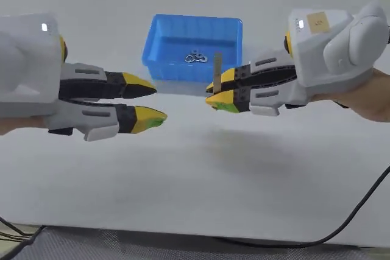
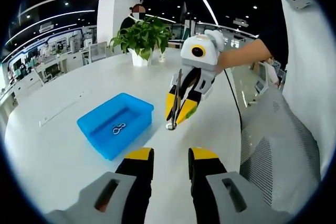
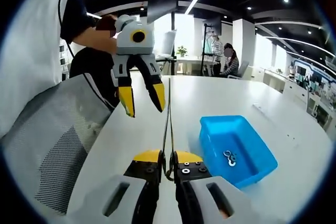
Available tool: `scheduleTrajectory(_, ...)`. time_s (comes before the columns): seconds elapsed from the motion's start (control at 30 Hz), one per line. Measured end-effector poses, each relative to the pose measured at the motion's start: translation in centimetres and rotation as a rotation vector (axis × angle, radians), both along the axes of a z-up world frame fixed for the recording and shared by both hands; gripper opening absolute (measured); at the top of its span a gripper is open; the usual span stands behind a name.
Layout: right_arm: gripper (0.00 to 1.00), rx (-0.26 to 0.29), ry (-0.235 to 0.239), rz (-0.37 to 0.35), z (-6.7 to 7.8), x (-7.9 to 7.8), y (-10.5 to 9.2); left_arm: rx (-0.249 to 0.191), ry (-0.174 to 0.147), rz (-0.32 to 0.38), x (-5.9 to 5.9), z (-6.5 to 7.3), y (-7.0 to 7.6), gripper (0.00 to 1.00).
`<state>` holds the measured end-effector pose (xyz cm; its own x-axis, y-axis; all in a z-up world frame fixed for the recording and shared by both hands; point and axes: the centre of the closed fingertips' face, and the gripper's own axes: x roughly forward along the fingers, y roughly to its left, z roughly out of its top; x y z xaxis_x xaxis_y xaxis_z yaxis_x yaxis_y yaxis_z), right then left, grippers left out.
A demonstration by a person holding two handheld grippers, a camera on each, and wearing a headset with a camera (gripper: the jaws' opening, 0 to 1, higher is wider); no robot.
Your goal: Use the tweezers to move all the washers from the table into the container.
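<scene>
Left gripper (image 1: 157, 103) hangs with jaws open and empty over the desk (image 1: 201, 175). Washers (image 1: 196, 58) lie in the container (image 1: 159, 53); I spot none on the desk. Right gripper (image 1: 211, 97) pinches the tweezers (image 1: 217, 71) upright: hold firm, scan for strays.

Blue container (image 1: 183, 70), silvery washers (image 1: 195, 58), white table (image 1: 195, 168), green plant (image 2: 140, 36)
</scene>
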<state>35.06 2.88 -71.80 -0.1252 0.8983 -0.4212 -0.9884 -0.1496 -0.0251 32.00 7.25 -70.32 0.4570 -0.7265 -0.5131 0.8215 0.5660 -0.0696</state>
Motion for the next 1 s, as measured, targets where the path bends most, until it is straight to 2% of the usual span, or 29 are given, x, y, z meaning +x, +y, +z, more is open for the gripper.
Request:
scheduleTrajectory(0.2, 0.09, 0.046, -0.015, -0.030, 2.3, 2.0, 1.0, -0.016, 0.002, 0.041, -0.2, 0.1, 1.5, 0.37)
scheduleTrajectory(0.33, 0.09, 0.071, -0.033, -0.052, 3.8, 3.4, 1.8, -0.023, 0.017, 0.074, -0.2, -0.1, 2.5, 0.44)
scheduleTrajectory(0.43, 0.09, 0.085, -0.043, -0.069, 4.5, 4.5, 2.2, -0.030, 0.020, 0.094, -0.2, -0.3, 3.1, 0.46)
scheduleTrajectory(0.5, 0.09, 0.089, -0.051, -0.075, 4.8, 5.2, 2.6, -0.033, 0.037, 0.103, -0.4, -0.6, 3.4, 0.49)
scheduleTrajectory(0.53, 0.09, 0.091, -0.055, -0.082, 4.6, 6.3, 2.7, -0.035, 0.040, 0.108, -0.4, -0.7, 3.5, 0.50)
scheduleTrajectory(0.73, 0.09, 0.105, -0.063, -0.115, 4.4, 8.9, 3.8, -0.068, 0.096, 0.172, -0.5, -1.3, 4.4, 0.63)
scheduleTrajectory(0.9, 0.09, 0.090, -0.065, -0.153, 2.6, 11.0, 4.7, -0.090, 0.110, 0.220, -0.3, -1.7, 5.3, 0.67)
scheduleTrajectory(1.0, 0.09, 0.079, -0.060, -0.168, 1.4, 11.8, 5.2, -0.115, 0.137, 0.252, -0.3, -1.8, 5.5, 0.76)
